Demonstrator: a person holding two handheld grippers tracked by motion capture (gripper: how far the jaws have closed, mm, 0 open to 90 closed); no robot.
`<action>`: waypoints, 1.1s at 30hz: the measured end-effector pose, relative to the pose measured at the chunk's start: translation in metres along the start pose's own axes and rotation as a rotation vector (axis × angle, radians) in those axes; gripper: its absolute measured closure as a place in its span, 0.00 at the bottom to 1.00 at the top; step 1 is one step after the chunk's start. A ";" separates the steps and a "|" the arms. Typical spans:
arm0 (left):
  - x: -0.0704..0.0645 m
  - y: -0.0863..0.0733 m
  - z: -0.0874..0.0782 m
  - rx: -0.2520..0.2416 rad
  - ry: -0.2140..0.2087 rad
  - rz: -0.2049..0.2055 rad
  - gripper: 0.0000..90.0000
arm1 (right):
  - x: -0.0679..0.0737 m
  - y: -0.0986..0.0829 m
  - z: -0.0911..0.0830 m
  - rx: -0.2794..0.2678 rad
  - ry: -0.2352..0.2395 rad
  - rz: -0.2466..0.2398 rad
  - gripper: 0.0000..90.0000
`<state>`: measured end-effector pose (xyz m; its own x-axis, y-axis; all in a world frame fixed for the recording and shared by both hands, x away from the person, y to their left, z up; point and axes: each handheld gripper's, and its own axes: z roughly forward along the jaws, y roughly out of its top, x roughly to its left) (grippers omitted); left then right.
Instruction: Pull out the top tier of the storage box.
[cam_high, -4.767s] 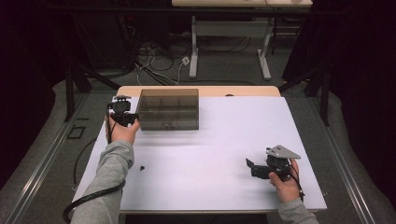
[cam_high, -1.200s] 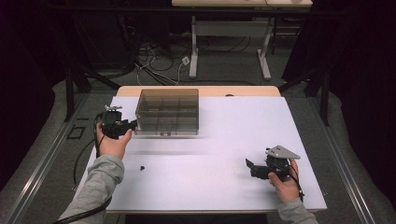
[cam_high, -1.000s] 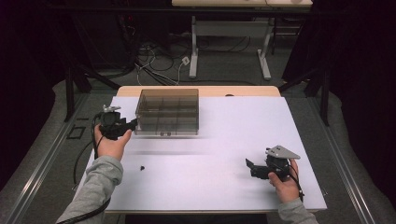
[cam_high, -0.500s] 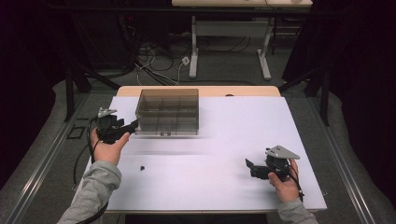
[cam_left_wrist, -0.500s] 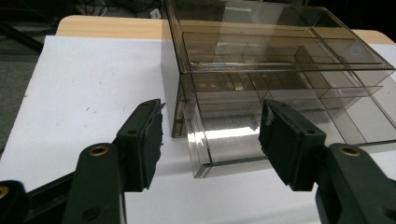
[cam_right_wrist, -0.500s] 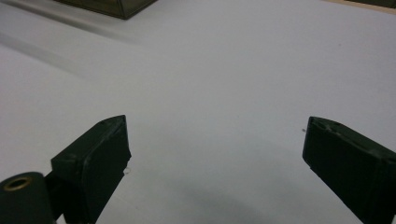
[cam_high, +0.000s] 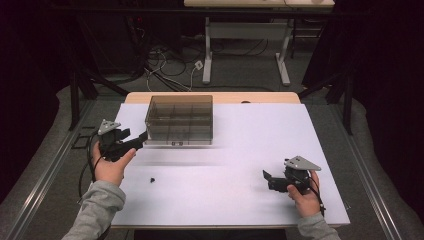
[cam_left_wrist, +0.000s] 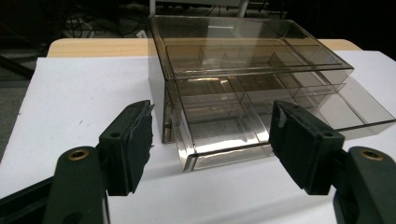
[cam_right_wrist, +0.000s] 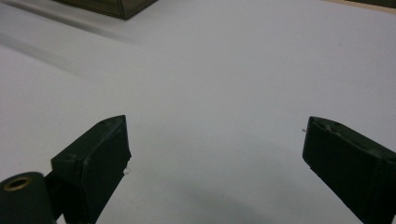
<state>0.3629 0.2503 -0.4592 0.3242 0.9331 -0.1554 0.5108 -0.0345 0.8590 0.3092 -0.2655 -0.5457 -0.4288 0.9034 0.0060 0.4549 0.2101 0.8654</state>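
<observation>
Jaws of my left gripper (cam_left_wrist: 210, 140) stand wide apart, holding nothing, and between them I look straight at the smoky transparent plastic drawer box (cam_left_wrist: 252, 79) with its divided compartments. The box sits at the far left part of the white table top (cam_high: 260, 150), near the bare wooden far edge. In the left gripper view its lower clear drawer (cam_left_wrist: 224, 135) is pulled out partway toward me, its front lip lying on the white surface between my two jaws but clear of both; a second tray beside it also juts out to the right. From the high view my left gripper (cam_high: 137, 140) points at the box's near left corner, its tips just beside the box; whether they touch I cannot tell.

My right gripper (cam_high: 267, 179) rests low over the near right part of the table, well apart from the box, gripped in my right hand (cam_high: 302, 195). Its jaws are spread wide too, with only bare white surface between them in the right gripper view (cam_right_wrist: 215, 154).

A small dark speck (cam_high: 152, 178) lies on the table near my left forearm.
</observation>
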 end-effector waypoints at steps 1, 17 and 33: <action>-0.001 -0.001 -0.001 -0.002 0.000 0.005 0.33 | 0.000 0.000 -0.001 0.005 0.000 0.002 0.07; -0.010 -0.031 -0.015 -0.026 -0.063 -0.022 0.31 | -0.001 0.000 0.001 0.003 -0.001 -0.010 0.07; -0.022 -0.055 -0.014 -0.042 -0.073 -0.106 0.32 | -0.001 0.000 0.000 -0.002 0.002 -0.004 0.07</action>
<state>0.3168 0.2362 -0.4961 0.3277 0.9024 -0.2799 0.5118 0.0794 0.8554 0.3096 -0.2663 -0.5457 -0.4322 0.9018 0.0032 0.4512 0.2132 0.8666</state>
